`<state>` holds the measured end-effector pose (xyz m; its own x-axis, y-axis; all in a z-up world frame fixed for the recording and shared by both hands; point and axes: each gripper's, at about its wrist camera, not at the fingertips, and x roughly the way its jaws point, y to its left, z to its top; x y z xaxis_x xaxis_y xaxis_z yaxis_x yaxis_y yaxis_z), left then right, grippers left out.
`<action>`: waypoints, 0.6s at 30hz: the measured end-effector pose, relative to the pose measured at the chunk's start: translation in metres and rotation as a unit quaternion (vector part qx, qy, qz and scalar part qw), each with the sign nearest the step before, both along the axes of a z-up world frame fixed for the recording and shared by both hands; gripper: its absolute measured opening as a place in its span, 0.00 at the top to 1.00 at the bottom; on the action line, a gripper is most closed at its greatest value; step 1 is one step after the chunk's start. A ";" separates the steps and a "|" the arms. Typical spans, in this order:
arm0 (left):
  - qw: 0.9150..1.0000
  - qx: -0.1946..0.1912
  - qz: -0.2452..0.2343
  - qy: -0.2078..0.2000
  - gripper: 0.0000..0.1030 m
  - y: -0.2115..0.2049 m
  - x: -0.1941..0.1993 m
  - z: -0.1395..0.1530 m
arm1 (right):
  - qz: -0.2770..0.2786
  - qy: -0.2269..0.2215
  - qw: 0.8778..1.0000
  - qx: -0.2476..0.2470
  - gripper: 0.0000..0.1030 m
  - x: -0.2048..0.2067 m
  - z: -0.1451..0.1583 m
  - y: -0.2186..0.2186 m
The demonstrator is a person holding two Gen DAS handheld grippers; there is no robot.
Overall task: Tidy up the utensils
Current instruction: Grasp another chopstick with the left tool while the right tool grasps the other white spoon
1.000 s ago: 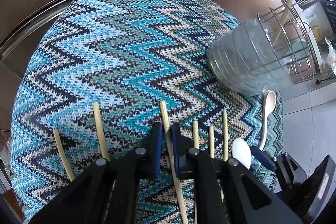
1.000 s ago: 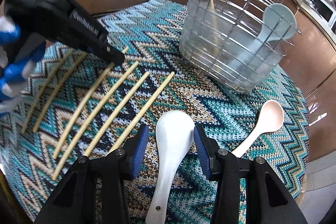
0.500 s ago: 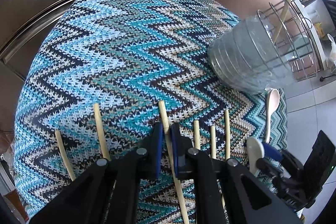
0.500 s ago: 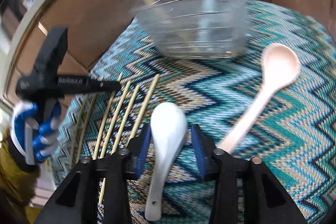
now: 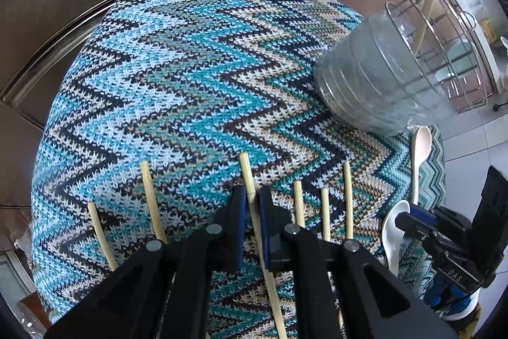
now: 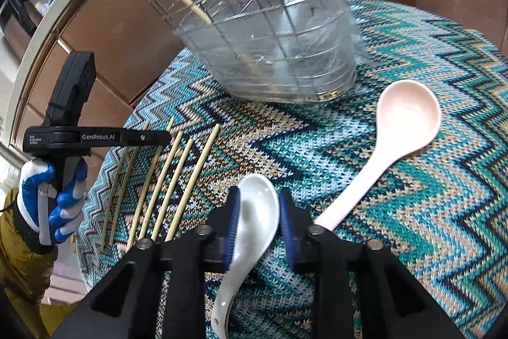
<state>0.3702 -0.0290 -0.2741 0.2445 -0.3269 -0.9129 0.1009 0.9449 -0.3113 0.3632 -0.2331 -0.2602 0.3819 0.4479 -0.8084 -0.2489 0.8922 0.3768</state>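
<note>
2 utensils sit between your jaws at once: the white spoon [image 6: 254, 212] tilts between the right gripper [image 6: 258, 224], bowl forward and handle trailing back under it, jaws nearly closed on the bowl's sides, though you cannot tell if it is clear of the mat [image 6: 412, 212]. Your left gripper [image 5: 250, 224] pinches 1 chopstick [image 5: 254, 212] lengthwise near the mat's near edge. Ahead, the rack [image 6: 270, 53] stands by the far edge; your right hand looks nearer.
</note>
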 end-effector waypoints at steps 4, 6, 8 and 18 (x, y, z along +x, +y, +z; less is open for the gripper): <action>1.000 0.011 -0.003 0.008 0.91 -0.008 0.005 0.001 | 0.036 0.026 0.999 0.008 0.85 0.008 -0.004 0.001; 1.000 0.016 -0.003 0.014 0.91 -0.012 0.009 0.001 | 0.055 0.040 0.998 0.015 0.85 0.012 -0.007 -0.001; 1.000 0.021 -0.004 0.017 0.92 -0.016 0.012 0.002 | 0.073 0.054 0.995 0.026 0.85 0.018 -0.011 -0.002; 0.999 0.030 0.017 0.004 0.95 -0.031 0.015 0.005 | 0.100 0.017 0.995 0.009 0.94 0.005 0.004 0.004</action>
